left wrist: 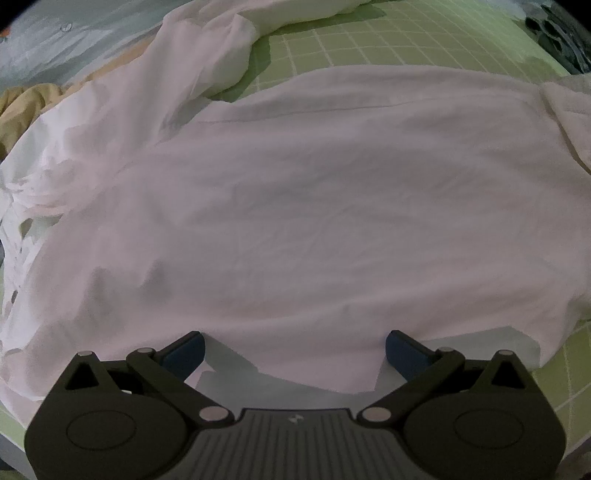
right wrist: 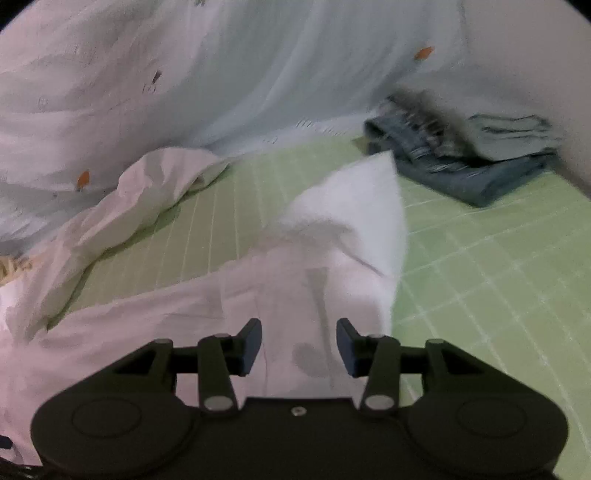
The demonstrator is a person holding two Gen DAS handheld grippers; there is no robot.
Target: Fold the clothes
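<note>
A white shirt (left wrist: 303,206) lies spread over the green gridded sheet (left wrist: 388,40), its sleeve bunched at the upper left. My left gripper (left wrist: 294,350) hangs over the shirt's near hem, jaws wide open, nothing between the blue pads. In the right wrist view the same white shirt (right wrist: 229,295) runs from the left to a raised, blurred corner (right wrist: 354,206) standing up ahead. My right gripper (right wrist: 298,343) is open above the cloth, pads apart and not pressing on it.
A stack of folded clothes (right wrist: 472,155), denim under a pale piece, sits at the far right on the sheet (right wrist: 498,280). A pale blue printed cover (right wrist: 221,74) rises behind. Tan fabric (left wrist: 26,110) lies at the left edge. Dark objects (left wrist: 554,33) show at the top right.
</note>
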